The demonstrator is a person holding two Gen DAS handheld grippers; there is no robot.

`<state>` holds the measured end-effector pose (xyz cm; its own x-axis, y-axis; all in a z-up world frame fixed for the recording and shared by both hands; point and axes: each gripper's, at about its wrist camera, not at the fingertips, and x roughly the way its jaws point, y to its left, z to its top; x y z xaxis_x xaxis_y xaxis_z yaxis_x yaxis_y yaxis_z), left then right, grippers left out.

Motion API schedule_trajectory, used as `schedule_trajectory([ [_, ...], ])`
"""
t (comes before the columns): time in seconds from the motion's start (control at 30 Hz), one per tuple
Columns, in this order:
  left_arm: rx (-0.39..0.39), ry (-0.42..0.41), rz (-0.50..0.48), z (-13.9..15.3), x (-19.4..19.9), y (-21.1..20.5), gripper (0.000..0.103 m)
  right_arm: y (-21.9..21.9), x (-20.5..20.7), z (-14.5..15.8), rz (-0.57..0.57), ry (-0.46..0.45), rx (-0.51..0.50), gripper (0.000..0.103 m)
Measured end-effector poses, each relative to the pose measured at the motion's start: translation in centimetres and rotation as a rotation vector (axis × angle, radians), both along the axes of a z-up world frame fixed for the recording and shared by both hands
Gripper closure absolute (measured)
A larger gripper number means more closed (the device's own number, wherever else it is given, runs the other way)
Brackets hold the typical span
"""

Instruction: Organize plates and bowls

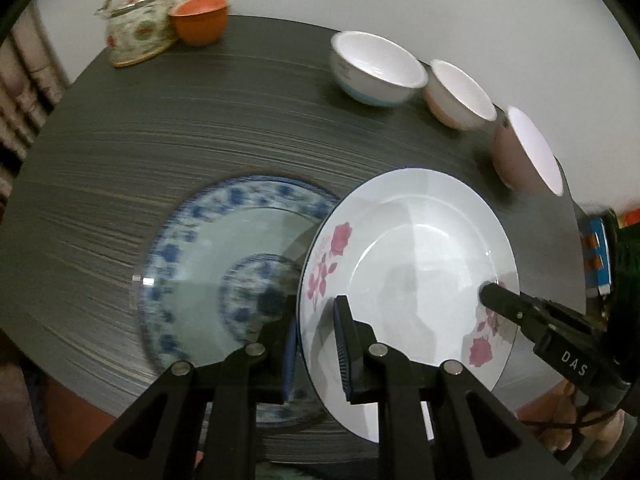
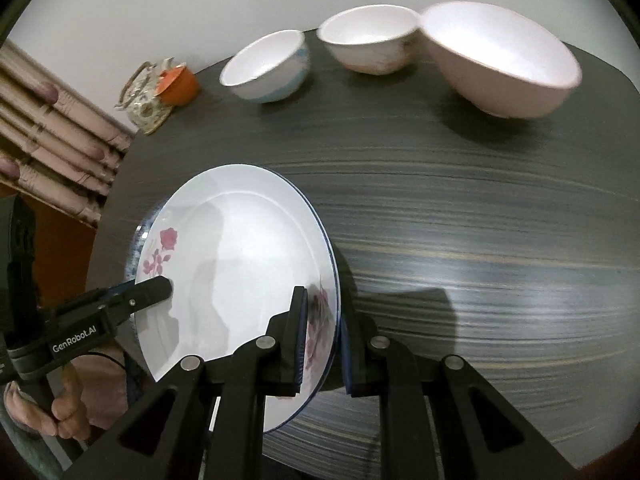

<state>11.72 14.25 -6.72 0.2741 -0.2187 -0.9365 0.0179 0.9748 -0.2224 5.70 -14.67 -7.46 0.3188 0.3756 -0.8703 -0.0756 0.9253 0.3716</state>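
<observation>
A white plate with pink roses [image 1: 416,264] is held by both grippers above a blue-patterned plate [image 1: 208,256] that lies on the dark table [image 1: 168,132]. My left gripper [image 1: 316,344] is shut on the rose plate's near-left rim. My right gripper [image 2: 322,340] is shut on its right rim, and it shows at the right in the left wrist view [image 1: 496,296]. In the right wrist view the rose plate [image 2: 240,264] covers most of the blue plate [image 2: 134,256]. Three bowls stand at the far edge: a blue-banded one [image 2: 266,68], a small white one [image 2: 370,38], a large pink one [image 2: 504,60].
A floral teapot [image 1: 136,28] and an orange lidded cup [image 1: 200,18] stand at the far left corner. The teapot also shows in the right wrist view [image 2: 146,98]. A curtain [image 2: 52,140] hangs left of the table. The table's right half [image 2: 500,240] is bare wood grain.
</observation>
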Motion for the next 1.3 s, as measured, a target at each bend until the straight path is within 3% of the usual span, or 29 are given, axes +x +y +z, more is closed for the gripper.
schedule_trajectory([
  [0.4, 0.014, 0.038, 0.125, -1.5, -0.5, 8.2, 0.086, 8.6, 2.3, -1.2, 0.129, 0.042, -0.013, 0.088],
  [1.0, -0.021, 0.077, 0.166, -3.4, -0.4, 10.4, 0.085, 12.7, 2.9, -2.5, 0.198, 0.072, -0.095, 0.086],
  [1.13, -0.011, 0.066, 0.168, -3.2, -0.5, 10.8, 0.084, 14.1, 2.7, -2.4, 0.221, 0.052, -0.150, 0.080],
  [1.3, 0.003, 0.052, 0.166, -3.1, -0.2, 10.5, 0.079, 15.3, 2.7, -2.3, 0.240, 0.040, -0.175, 0.065],
])
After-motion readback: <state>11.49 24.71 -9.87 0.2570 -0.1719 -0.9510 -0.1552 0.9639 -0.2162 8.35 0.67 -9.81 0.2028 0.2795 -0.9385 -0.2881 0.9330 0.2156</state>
